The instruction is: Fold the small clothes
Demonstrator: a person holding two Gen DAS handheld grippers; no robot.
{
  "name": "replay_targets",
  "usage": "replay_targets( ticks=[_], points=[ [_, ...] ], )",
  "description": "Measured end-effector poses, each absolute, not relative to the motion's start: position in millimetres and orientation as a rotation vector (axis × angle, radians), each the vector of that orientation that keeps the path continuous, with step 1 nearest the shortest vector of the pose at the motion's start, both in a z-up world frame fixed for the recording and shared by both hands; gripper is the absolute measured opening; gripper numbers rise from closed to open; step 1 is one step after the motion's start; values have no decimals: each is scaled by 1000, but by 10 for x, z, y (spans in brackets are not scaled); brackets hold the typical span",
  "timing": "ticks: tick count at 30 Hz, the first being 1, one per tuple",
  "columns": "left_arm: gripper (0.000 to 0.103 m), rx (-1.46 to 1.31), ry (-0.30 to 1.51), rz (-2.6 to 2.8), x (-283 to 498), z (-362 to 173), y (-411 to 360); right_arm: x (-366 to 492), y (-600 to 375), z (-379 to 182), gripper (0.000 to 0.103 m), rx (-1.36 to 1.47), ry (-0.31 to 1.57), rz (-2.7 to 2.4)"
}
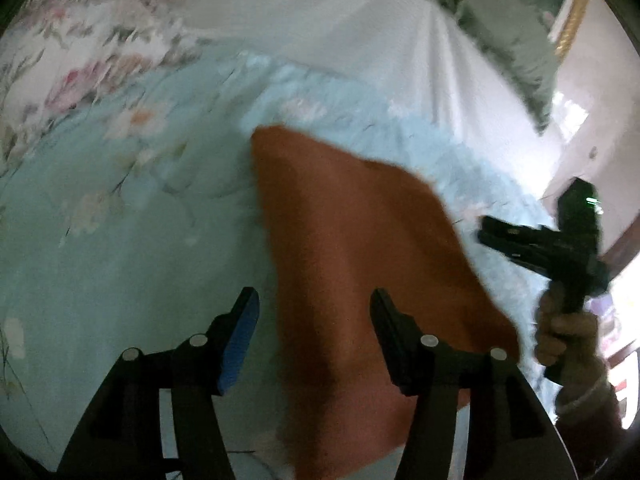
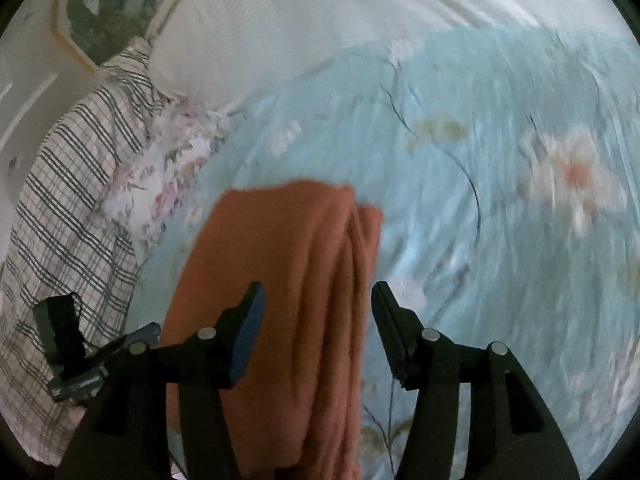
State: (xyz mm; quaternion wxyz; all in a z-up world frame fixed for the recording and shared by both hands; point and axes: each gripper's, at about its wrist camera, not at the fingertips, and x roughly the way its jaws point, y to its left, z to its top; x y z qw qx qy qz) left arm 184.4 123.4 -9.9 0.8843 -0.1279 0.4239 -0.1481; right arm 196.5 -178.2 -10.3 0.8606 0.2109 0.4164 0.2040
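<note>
Ahead of both grippers a folded orange cloth lies on the floral blue bedspread; left gripper and right gripper stand apart, pads clear of it.

floral bedspread, plaid pillow, white sheet

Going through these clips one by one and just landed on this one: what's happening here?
A person is folding a small orange cloth on a bed with a light blue floral cover, holding one handheld gripper in each hand. The cloth lies on the cover, already doubled into layers. Both the left gripper and the right gripper are open above it, and their fingers grip nothing. The frames are blurred.
</note>
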Motion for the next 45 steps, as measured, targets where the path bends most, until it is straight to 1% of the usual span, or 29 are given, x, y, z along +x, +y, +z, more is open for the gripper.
replay_targets(
  ticks=[2,4,5,7,8,9,10,14,16,18,21,23,26,30,32,34,36,37,38,39,40,41,45],
  points=[
    [57,-283,857,-370,1832,-27,1169,2079,-1677,-120,54,418,891,428],
    [57,-283,852,-407,1823,-12,1122,2191,-1601,-199,49,420,927,413],
    [59,-279,855,-431,1806,-22,1102,2252,-1567,-257,43,434,944,412],
    [59,-275,872,-469,1779,-62,1042,2296,-1527,-320,38,437,956,409],
    [59,-266,880,-471,1769,-84,1028,2300,-1503,-338,33,432,960,412],
    [59,-262,884,-472,1755,-89,1022,2304,-1495,-345,19,430,963,414],
    [59,-260,888,-476,1764,-92,1016,2292,-1513,-329,11,434,956,415],
    [59,-316,882,-576,1770,-88,1029,2078,-1617,-45,11,484,829,444],
    [59,-326,907,-609,1792,-161,1001,1983,-1680,-14,11,485,801,423],
    [59,-302,943,-582,1816,-294,951,2014,-1672,-139,11,440,844,375],
    [55,-279,978,-538,1834,-474,881,2143,-1684,-500,11,431,945,317],
    [55,-268,969,-522,1814,-482,852,2162,-1698,-592,11,447,950,296],
    [54,-266,980,-509,1817,-374,850,2110,-1704,-431,17,446,949,251],
    [54,-263,913,-482,1953,-108,916,1936,-1596,19,17,451,826,276],
    [54,-288,913,-468,2152,-74,941,1988,-1447,75,17,481,823,348],
    [53,-327,929,-453,2418,-116,954,2116,-1299,-12,17,483,854,382],
    [49,-384,992,-421,2699,-272,994,2284,-1217,-191,17,459,893,347],
    [43,-412,1038,-408,2837,-381,1018,2360,-1213,-313,17,458,922,315],
    [31,-422,1066,-396,2918,-457,1030,2432,-1243,-449,17,458,954,272],
    [23,-427,1085,-385,2989,-534,1041,2477,-1309,-576,12,474,965,256],
    [13,-426,1091,-375,3025,-571,1047,2483,-1369,-651,8,499,957,260],
    [7,-426,1096,-368,3049,-590,1061,2465,-1431,-695,0,522,949,256],
    [5,-421,1082,-374,3009,-593,1079,2405,-1460,-667,0,513,930,270]
  ],
)
